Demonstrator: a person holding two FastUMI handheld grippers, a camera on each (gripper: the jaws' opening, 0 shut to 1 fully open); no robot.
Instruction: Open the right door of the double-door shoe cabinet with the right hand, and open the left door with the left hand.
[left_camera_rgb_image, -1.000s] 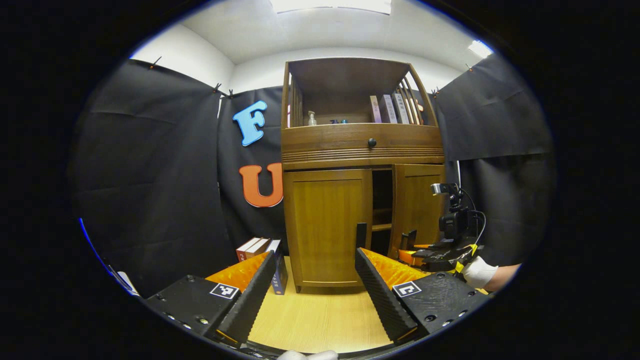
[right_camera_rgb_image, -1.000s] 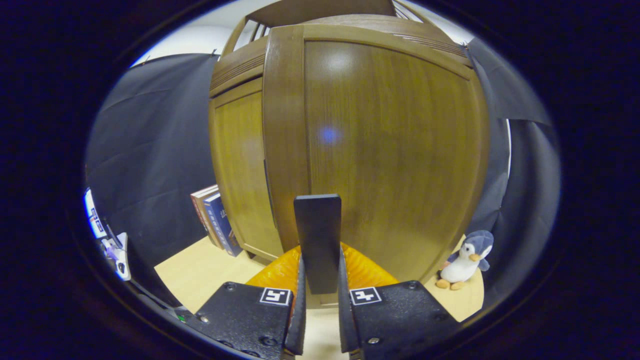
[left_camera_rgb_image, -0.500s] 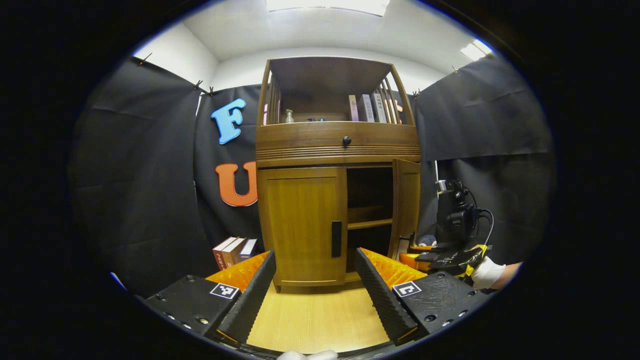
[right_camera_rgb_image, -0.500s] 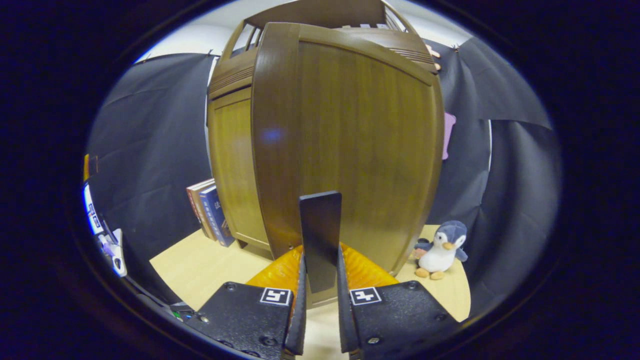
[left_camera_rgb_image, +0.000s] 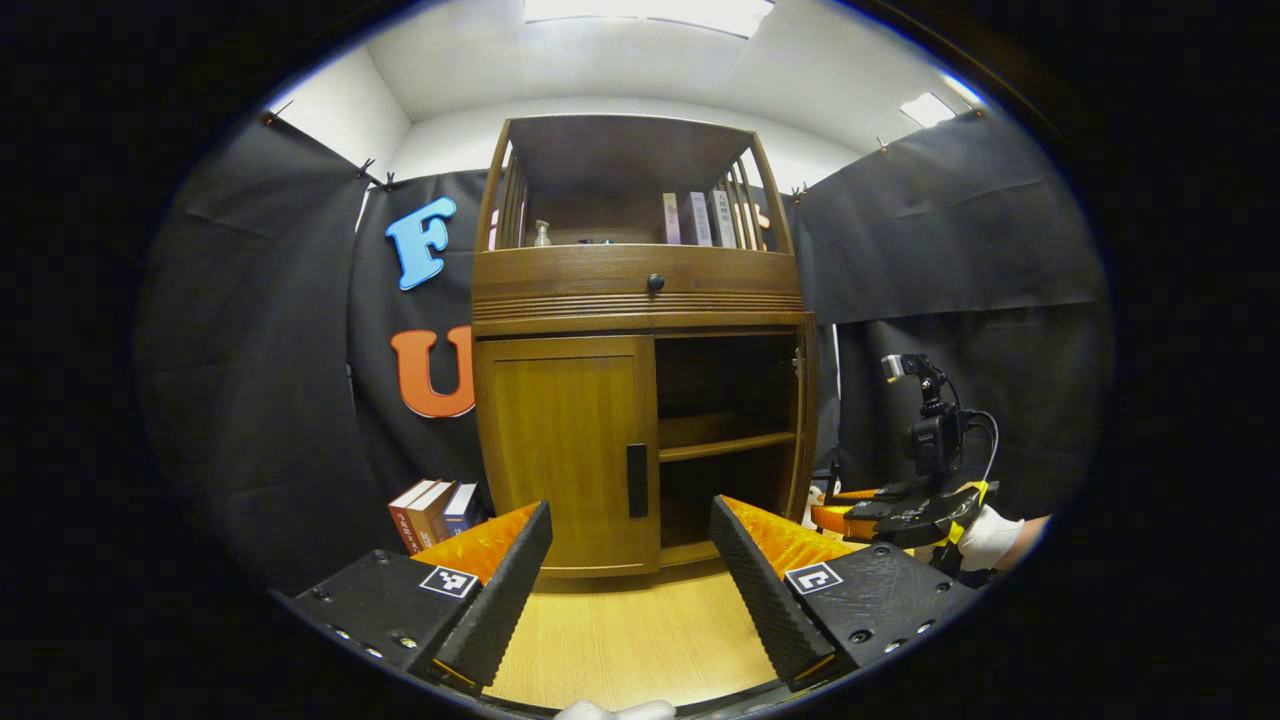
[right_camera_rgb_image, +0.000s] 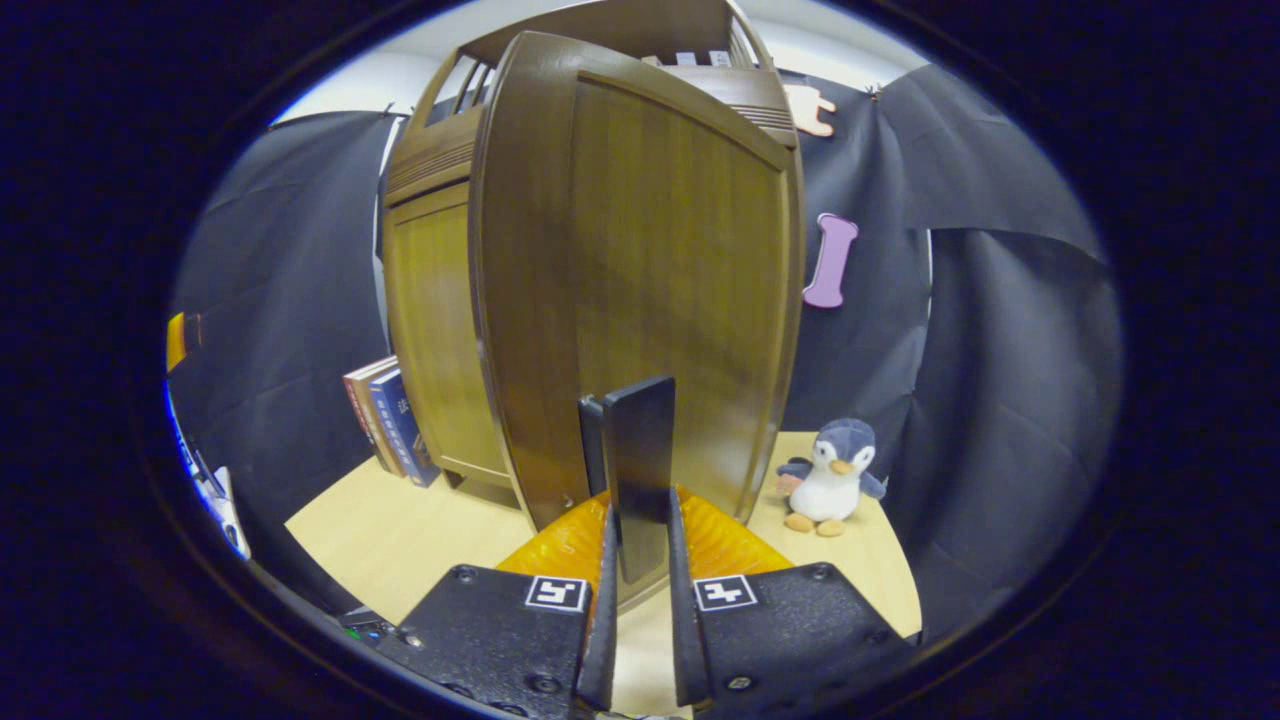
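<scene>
Right door (right_camera_rgb_image: 640, 260) swung wide, standing edge-on past the shelves in the left gripper view (left_camera_rgb_image: 806, 420). Handle (right_camera_rgb_image: 640, 470) pinched between the fingers of the right gripper (right_camera_rgb_image: 640, 640), jaws narrow and clamped on it, door face rising straight ahead of the fingertips. Best done by following the hinge arc, wrist turning with the door so the handle stays square between the pads; a straight pull would likely twist it out of the grip. Probably close to the hinge limit, so ease off near the stop, then let go cleanly.

Left door (left_camera_rgb_image: 565, 450) closed, its handle (left_camera_rgb_image: 637, 480) ahead of the left gripper (left_camera_rgb_image: 630, 560), just beyond the fingertips and roughly centred between them. Fingers spread wide, holding nothing. Good line for a straight advance, closing only once the pads flank the handle.

Outward: books (left_camera_rgb_image: 432, 508) on the floor beyond the left finger; penguin (right_camera_rgb_image: 828, 478) right of the right gripper's fingers, near the door's sweep and worth watching.
</scene>
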